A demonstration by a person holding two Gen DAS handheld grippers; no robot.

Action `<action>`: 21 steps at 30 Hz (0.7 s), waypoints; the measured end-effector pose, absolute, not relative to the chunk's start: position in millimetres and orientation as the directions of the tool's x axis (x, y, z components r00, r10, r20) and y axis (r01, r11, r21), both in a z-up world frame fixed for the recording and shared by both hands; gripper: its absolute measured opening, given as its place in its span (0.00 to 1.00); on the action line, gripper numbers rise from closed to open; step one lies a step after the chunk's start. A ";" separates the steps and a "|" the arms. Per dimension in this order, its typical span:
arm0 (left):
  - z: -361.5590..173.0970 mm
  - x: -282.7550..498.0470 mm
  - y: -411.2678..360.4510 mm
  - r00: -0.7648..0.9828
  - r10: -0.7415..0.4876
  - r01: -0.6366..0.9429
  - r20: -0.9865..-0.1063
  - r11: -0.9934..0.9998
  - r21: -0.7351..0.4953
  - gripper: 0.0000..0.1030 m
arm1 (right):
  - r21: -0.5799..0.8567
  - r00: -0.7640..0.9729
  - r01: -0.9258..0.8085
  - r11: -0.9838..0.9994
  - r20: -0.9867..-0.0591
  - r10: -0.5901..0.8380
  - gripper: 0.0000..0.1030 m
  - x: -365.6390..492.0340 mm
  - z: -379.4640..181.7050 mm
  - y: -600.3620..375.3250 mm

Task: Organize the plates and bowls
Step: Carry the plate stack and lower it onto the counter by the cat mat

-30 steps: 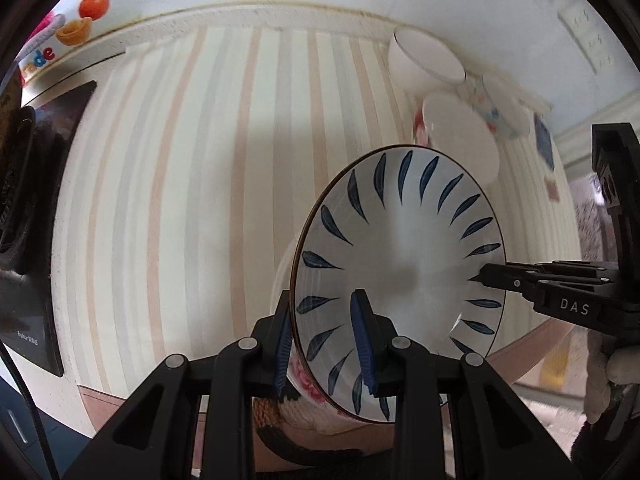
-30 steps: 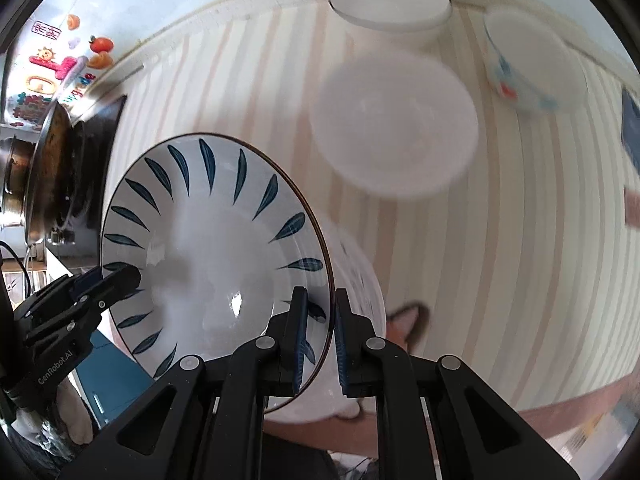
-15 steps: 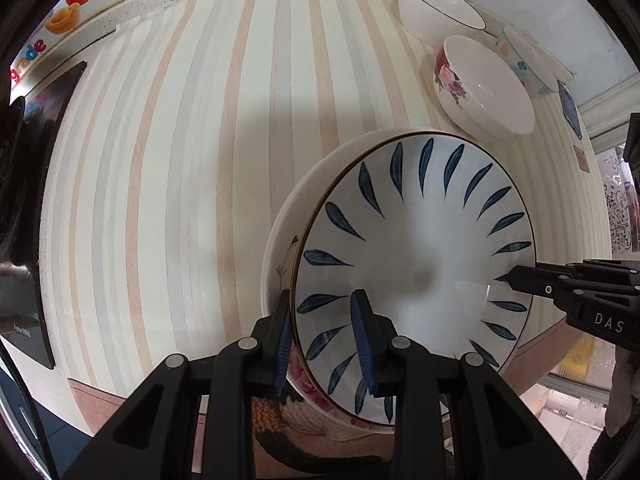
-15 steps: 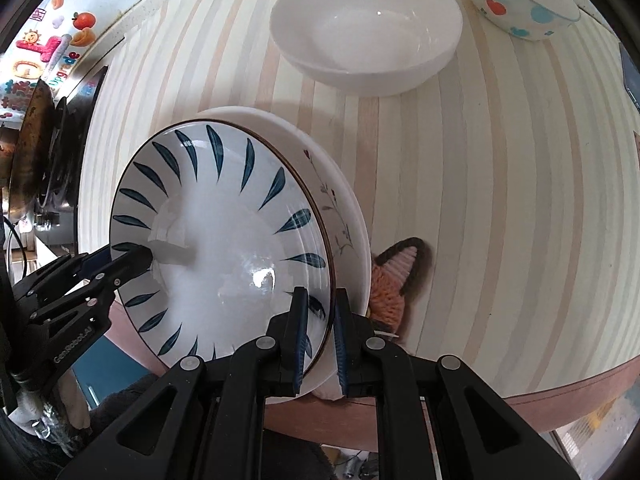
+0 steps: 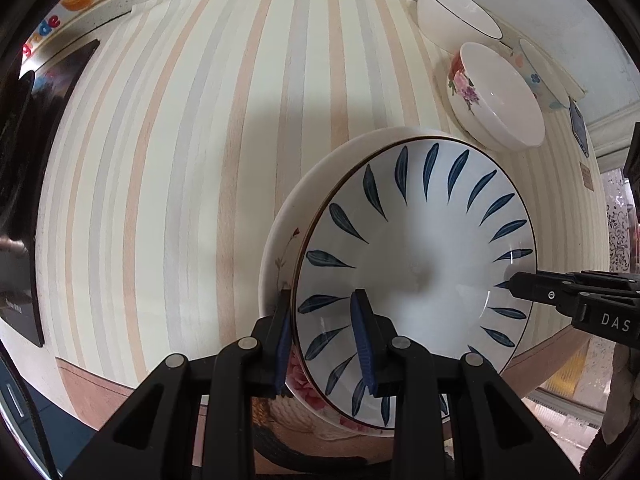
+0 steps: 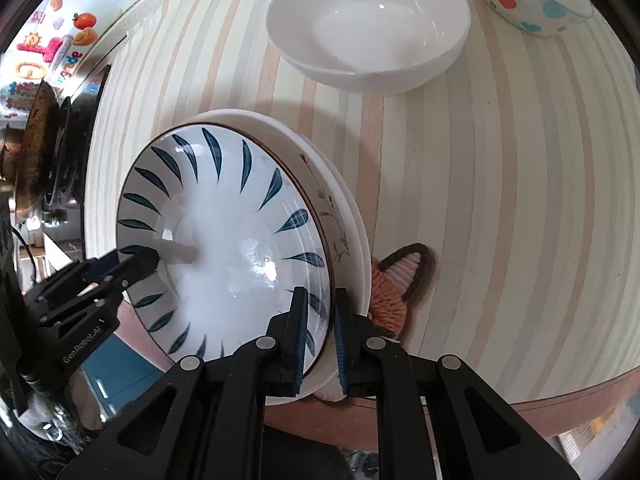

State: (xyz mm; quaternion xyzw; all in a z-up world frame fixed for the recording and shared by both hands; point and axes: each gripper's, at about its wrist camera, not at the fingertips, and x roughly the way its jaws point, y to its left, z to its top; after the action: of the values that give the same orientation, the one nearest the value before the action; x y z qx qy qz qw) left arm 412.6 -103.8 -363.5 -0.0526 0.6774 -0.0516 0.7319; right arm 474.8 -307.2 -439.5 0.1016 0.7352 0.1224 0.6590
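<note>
A white plate with blue leaf marks (image 5: 416, 264) (image 6: 224, 240) rests in a larger floral plate (image 5: 280, 248) (image 6: 340, 216) on the striped table. My left gripper (image 5: 322, 340) is shut on its near rim, one pad inside and one outside. From the right side of that view, my right gripper (image 5: 560, 292) reaches the opposite rim. In the right wrist view the right gripper (image 6: 320, 340) holds the rim between its pads while its jaws are opening. The left gripper (image 6: 100, 280) shows at the plate's far side.
At the back right stand a white bowl with a dark rim (image 5: 456, 12), a floral bowl (image 5: 496, 96) (image 6: 368, 28) and a dotted bowl (image 5: 540, 72) (image 6: 532, 0). A knitted orange coaster (image 6: 396, 284) lies beside the plates. A black stove (image 5: 24, 160) lines the left edge.
Both grippers have come down with the blue-leaf plate, which now sits in the floral plate. The right gripper's pads stand slightly wider apart.
</note>
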 end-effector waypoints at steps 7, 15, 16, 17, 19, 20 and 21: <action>-364.1 410.3 -102.2 0.084 -0.141 -0.030 -0.986 0.989 -0.144 0.25 | 0.346 -0.123 -0.011 0.938 -0.931 0.342 0.16 478.3 -437.5 -316.8; -341.5 398.6 -98.8 0.136 -0.095 -0.059 -0.986 0.993 -0.104 0.25 | 0.342 -0.108 -0.012 0.940 -0.935 0.339 0.16 475.2 -435.0 -314.6; -336.4 397.1 -99.1 0.146 -0.092 -0.058 -0.985 0.993 -0.101 0.25 | 0.338 -0.094 -0.015 0.941 -0.938 0.335 0.16 473.2 -431.1 -314.2; -329.2 394.7 -99.7 0.162 -0.087 -0.052 -0.983 0.994 -0.096 0.25 | 0.329 -0.084 -0.018 0.944 -0.942 0.326 0.16 470.5 -427.2 -313.5; -315.4 392.5 -99.8 0.190 -0.076 -0.037 -0.979 0.996 -0.084 0.25 | 0.316 -0.047 -0.020 0.949 -0.948 0.315 0.16 464.9 -415.5 -313.3; -307.2 389.9 -100.6 0.205 -0.067 -0.031 -0.976 0.997 -0.075 0.25 | 0.311 -0.035 -0.024 0.950 -0.950 0.310 0.16 461.4 -410.3 -312.4; -298.8 386.9 -101.6 0.221 -0.062 -0.023 -0.973 0.997 -0.069 0.25 | 0.302 -0.018 -0.032 0.953 -0.953 0.302 0.16 457.3 -402.8 -310.5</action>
State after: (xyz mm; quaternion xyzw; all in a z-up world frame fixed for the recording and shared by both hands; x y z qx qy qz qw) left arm 386.9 -101.6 -298.8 -0.0342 0.6238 -0.0126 0.7808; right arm 457.3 -310.5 -402.8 0.0960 0.7032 0.1201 0.6942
